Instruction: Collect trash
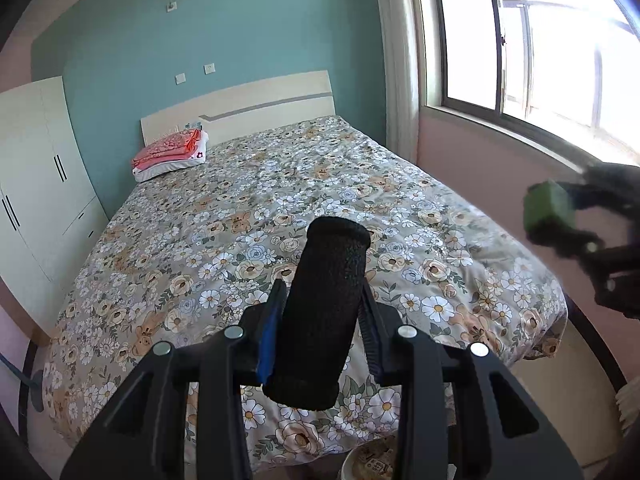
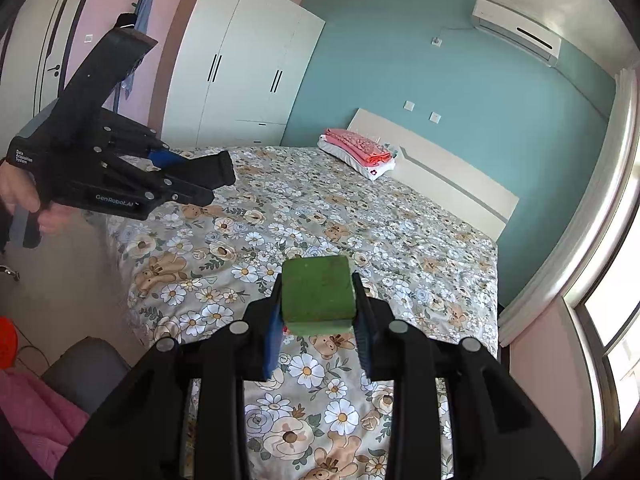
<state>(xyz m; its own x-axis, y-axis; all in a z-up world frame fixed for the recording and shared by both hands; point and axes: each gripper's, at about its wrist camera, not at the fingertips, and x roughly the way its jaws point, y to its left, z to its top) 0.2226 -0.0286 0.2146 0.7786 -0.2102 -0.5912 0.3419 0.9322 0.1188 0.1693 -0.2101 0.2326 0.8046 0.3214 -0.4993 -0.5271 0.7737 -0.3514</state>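
Observation:
My left gripper (image 1: 323, 308) is shut on a black foam roll (image 1: 320, 304) that stands up between its fingers, held in the air above the foot of the bed. My right gripper (image 2: 318, 312) is shut on a green sponge block (image 2: 318, 294), also lifted above the flowered bedspread. In the left wrist view the right gripper (image 1: 560, 216) with the green block (image 1: 549, 206) shows blurred at the right edge. The right wrist view shows the left gripper (image 2: 208, 178) at the left with the black roll (image 2: 204, 170), and a hand (image 2: 24, 196) on its handle.
A bed with a flowered spread (image 1: 280, 208) fills the middle, with folded pink and white bedding (image 1: 172, 154) by the headboard. A white wardrobe (image 2: 240, 68) stands at the left wall and a window (image 1: 532, 48) at the right. A pink cloth (image 2: 36, 412) and a grey seat (image 2: 86, 372) lie low left.

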